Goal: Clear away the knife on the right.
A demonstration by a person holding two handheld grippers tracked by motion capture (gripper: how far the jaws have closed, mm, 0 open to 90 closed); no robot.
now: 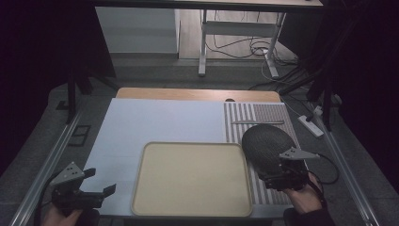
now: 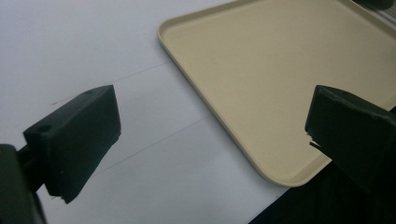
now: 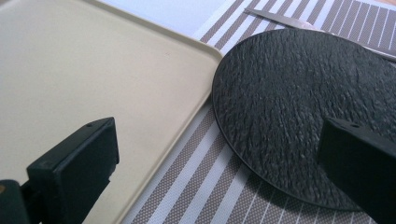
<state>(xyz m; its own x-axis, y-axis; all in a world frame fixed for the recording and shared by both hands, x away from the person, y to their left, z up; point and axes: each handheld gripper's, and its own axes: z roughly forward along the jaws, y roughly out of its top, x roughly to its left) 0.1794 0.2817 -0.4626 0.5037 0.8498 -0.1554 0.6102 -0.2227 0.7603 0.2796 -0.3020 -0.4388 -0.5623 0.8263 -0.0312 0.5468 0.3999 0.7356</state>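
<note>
A round black textured plate (image 1: 266, 141) (image 3: 299, 93) lies on a striped placemat (image 1: 237, 125) (image 3: 196, 182), just right of an empty beige tray (image 1: 190, 179) (image 3: 93, 70) (image 2: 261, 60). My right gripper (image 1: 278, 165) (image 3: 219, 140) hovers open at the plate's near edge. One jaw stands over the plate's near part, the other over the tray's right side, and nothing is gripped. My left gripper (image 1: 101, 181) (image 2: 210, 116) is open at the table's front left, over the white mat (image 1: 155, 122) (image 2: 70, 46) beside the tray's near left corner.
A thin metal knife (image 1: 258, 122) (image 3: 280, 18) lies across the striped placemat behind the plate. The wooden tabletop (image 1: 188, 94) shows beyond the mats. Metal rails run along both sides of the table, and a desk frame with cables stands on the floor behind.
</note>
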